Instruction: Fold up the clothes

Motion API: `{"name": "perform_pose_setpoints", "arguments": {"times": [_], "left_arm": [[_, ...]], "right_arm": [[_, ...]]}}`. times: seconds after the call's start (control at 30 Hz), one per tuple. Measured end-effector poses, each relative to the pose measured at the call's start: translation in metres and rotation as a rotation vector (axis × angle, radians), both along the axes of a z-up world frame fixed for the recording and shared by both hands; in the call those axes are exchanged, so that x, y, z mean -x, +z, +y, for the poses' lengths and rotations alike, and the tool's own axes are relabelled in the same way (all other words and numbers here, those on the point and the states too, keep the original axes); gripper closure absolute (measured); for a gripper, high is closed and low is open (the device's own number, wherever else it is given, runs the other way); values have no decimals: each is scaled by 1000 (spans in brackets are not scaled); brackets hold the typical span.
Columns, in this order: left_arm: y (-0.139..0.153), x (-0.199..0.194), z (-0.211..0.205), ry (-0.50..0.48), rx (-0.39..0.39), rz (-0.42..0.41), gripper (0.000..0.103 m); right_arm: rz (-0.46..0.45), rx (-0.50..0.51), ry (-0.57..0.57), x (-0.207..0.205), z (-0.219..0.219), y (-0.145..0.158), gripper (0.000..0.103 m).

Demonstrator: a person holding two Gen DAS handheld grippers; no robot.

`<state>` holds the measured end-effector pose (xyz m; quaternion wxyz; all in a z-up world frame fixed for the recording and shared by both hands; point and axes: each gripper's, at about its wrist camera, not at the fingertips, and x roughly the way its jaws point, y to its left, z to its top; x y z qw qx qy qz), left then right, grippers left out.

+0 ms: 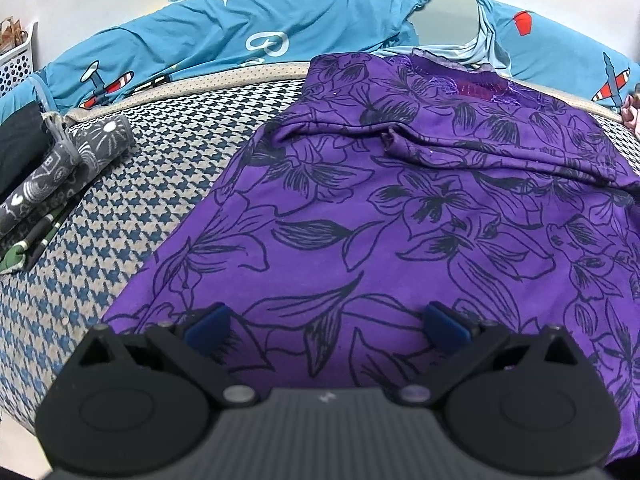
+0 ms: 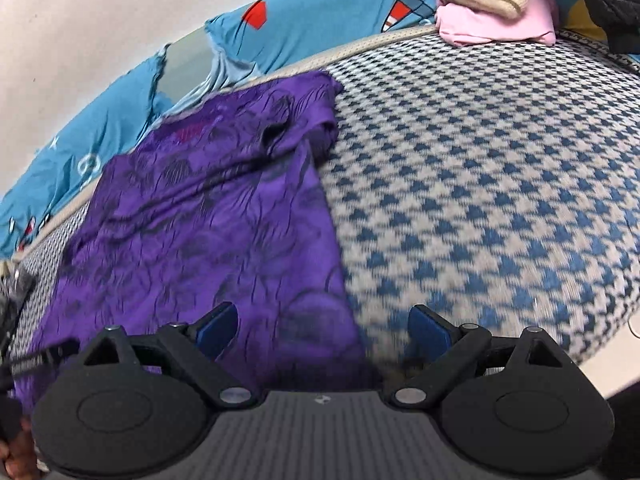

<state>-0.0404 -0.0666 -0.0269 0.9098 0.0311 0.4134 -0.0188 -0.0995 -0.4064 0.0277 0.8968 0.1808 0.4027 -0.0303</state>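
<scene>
The bed in blue-and-cream houndstooth cover (image 2: 500, 168) carries the purple floral-print cotton garment (image 1: 400, 220), spread flat with sleeves tucked in. Left hand-held gripper (image 1: 326, 326) and right hand-held gripper (image 2: 324, 326) hover released at its near hem; folding is midway, so next grasp the hem.

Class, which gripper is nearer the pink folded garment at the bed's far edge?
Right. The right gripper faces the pink folded garment across bare bedspread; the left gripper hovers over the purple shirt.

Left gripper (image 1: 326, 330), right gripper (image 2: 323, 330): black linkages, blue jaws, ribbed grey bodies, silver pivot screws.
</scene>
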Motion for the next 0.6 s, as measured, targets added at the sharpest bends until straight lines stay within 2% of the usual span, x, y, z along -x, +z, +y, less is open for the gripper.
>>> {"name": "perform_pose_setpoints", "arguments": {"times": [0.33,0.47,0.6], "left_arm": [[0,3,-3,-11,-1,-1,0],[0,4,-2,-11,3,-1,0],[-1,5,-1,-12,7,0,0]], "right_arm": [[101,-87,-18,31,3,-19,12],[105,-72,-29,31,6,-22,17],[109,-57,-54,32,5,-22,30]]}}
